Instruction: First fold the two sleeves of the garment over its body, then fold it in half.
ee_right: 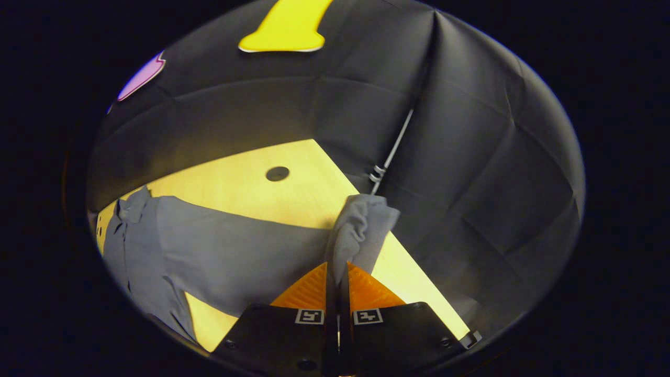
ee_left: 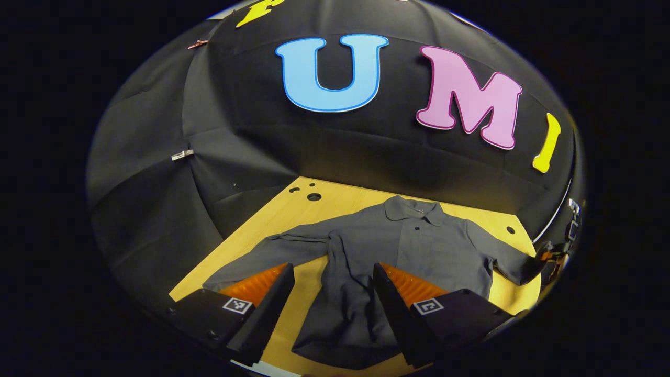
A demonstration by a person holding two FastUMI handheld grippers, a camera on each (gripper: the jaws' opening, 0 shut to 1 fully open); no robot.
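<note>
At 3 o'clock of shirt, right gripper clamped on cuff; left gripper open, empty. Lift, carry toward 9, lay flat.

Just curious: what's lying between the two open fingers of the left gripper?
In the left gripper view, the shirt body and bare wooden table lie between the left gripper fingers.

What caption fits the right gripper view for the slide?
Right gripper shut on the cuff of the grey shirt's sleeve, lifting it off the wooden table.
</note>
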